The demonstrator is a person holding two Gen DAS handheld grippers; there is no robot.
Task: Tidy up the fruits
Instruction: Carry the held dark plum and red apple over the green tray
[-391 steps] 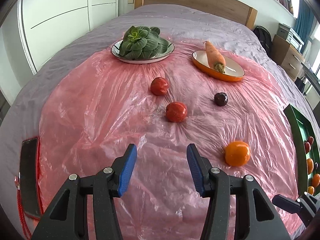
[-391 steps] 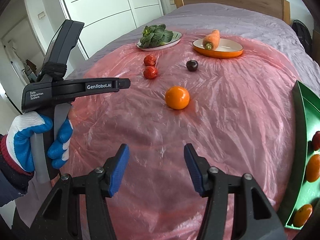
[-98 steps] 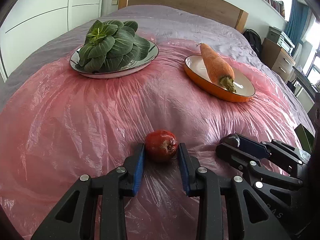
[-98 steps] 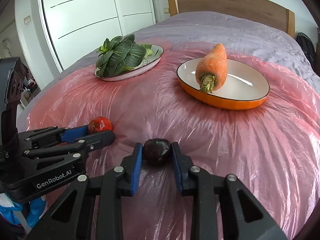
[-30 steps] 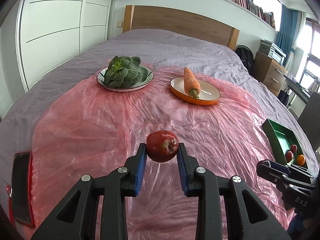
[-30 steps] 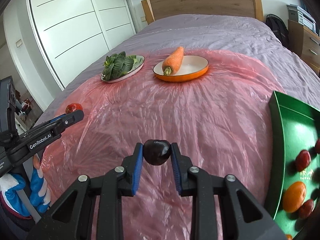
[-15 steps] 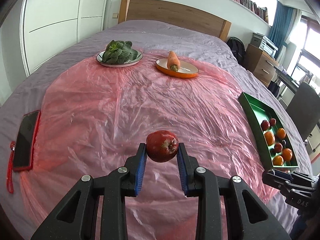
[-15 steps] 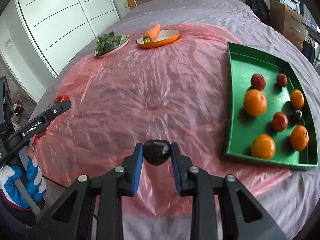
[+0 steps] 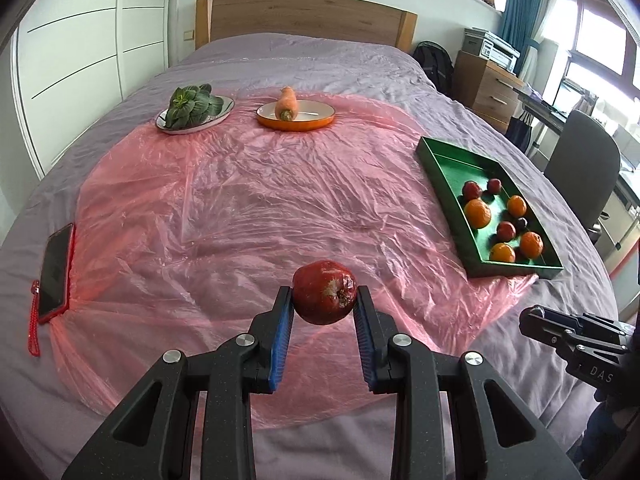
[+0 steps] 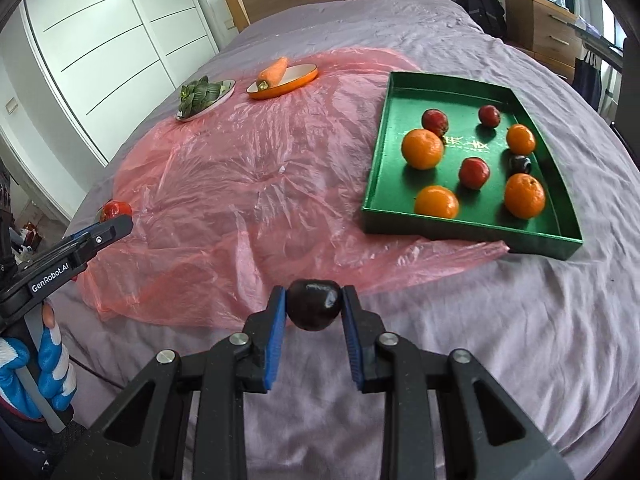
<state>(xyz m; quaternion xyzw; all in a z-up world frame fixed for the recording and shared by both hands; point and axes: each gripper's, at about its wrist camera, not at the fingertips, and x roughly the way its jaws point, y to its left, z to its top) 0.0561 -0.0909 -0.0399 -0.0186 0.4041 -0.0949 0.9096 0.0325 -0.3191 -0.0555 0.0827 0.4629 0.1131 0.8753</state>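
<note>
My left gripper (image 9: 324,304) is shut on a red apple-like fruit (image 9: 325,291), held in the air above the near edge of the pink plastic sheet (image 9: 240,200). My right gripper (image 10: 313,308) is shut on a dark plum (image 10: 314,309), held above the purple bedspread just short of the sheet. The green tray (image 10: 384,128) lies to the right with several oranges, red fruits and one dark plum in it; it also shows in the left wrist view (image 9: 440,172). The left gripper with its red fruit (image 10: 115,209) shows at the left of the right wrist view.
A plate of green bok choy (image 9: 192,110) and an orange dish with a carrot (image 9: 296,114) stand at the far end of the sheet. A phone in a red case (image 9: 56,268) lies at the sheet's left edge. An office chair (image 9: 580,168) and a dresser (image 9: 488,84) stand right of the bed.
Both grippers have pulled back and up from the bed with their fruits. The right gripper has swung right, so the green tray is now closer and fuller in its view.
</note>
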